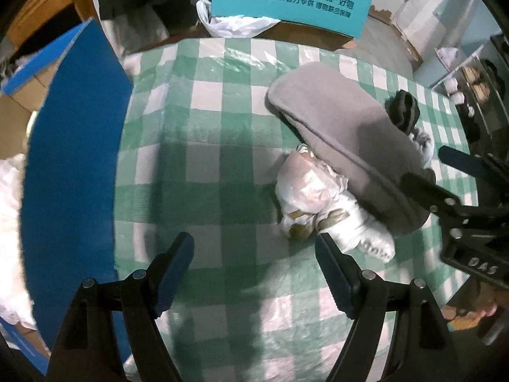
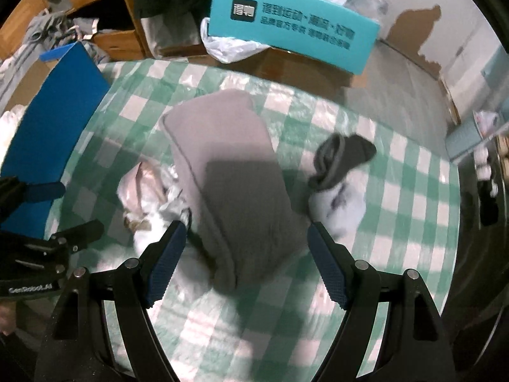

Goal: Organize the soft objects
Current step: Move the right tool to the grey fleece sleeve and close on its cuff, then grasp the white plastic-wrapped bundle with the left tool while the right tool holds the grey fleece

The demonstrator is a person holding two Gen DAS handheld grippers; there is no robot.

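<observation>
A folded grey cloth lies on the green-and-white checked table cover. A white plastic-wrapped soft bundle lies partly under its near-left side. A dark grey rolled sock and a white sock lie to the cloth's right. My left gripper is open and empty, just left of the bundle. My right gripper is open, hovering over the near end of the grey cloth; it also shows in the left wrist view.
A blue box flap stands along the table's left edge. A teal printed box with a white plastic bag sits at the far edge. A shelf with small items is at right.
</observation>
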